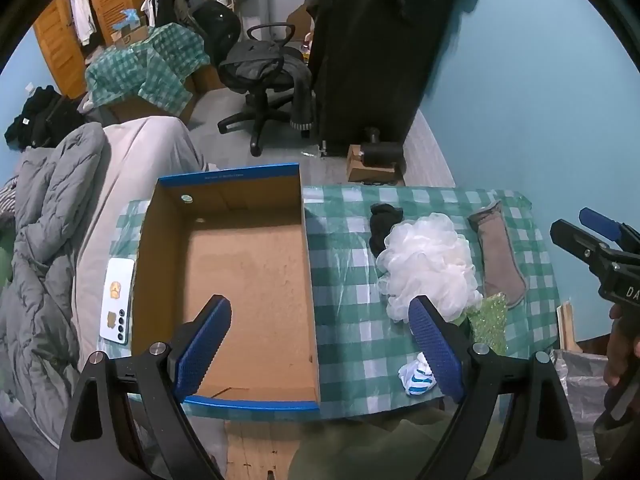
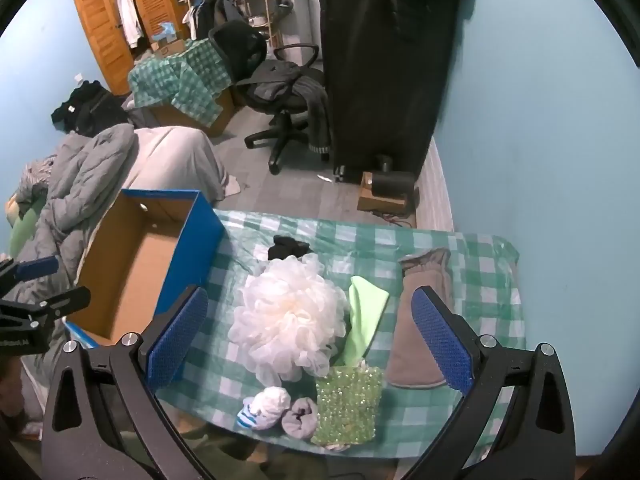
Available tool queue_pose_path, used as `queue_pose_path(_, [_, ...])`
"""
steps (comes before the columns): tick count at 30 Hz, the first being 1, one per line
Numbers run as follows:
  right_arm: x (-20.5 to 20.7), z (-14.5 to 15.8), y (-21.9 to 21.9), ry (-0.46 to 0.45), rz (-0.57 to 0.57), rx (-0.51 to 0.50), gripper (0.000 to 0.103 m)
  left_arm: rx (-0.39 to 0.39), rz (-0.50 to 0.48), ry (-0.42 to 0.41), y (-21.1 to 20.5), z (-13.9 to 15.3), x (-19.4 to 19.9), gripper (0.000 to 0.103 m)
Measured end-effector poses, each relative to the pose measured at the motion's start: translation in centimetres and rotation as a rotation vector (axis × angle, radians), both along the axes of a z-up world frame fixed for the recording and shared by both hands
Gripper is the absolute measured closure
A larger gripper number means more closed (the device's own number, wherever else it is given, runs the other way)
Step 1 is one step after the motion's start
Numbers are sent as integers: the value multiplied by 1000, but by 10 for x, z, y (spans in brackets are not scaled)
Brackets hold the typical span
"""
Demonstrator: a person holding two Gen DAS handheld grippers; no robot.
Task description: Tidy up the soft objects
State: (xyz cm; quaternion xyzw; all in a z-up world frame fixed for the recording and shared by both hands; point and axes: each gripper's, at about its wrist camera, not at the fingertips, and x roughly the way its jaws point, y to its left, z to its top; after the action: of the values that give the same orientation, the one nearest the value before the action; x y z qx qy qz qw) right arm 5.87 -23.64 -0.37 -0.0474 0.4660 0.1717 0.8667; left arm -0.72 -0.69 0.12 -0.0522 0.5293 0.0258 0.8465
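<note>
- Open cardboard box holds bare floor; entry from above is free
- At its 3 o'clock, white loofah bulks tallest, crowding green cloth; checked tablecloth between lies bare

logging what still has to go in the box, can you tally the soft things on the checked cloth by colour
white: 2, bath pouf, rolled sock with blue stripes
green: 2, folded cloth, sequin pouch
grey: 2, long sock, rolled sock pair
black: 1, sock
total: 7

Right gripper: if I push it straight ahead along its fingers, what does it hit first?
Most likely the white mesh bath pouf, centred between the open right gripper fingers; depth is unclear.
</note>
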Motion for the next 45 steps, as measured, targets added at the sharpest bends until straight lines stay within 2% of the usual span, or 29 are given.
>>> queue_pose_path(45, [-8,1,-10,21,1,18,2,0,0,5,-9,-5,-5,11])
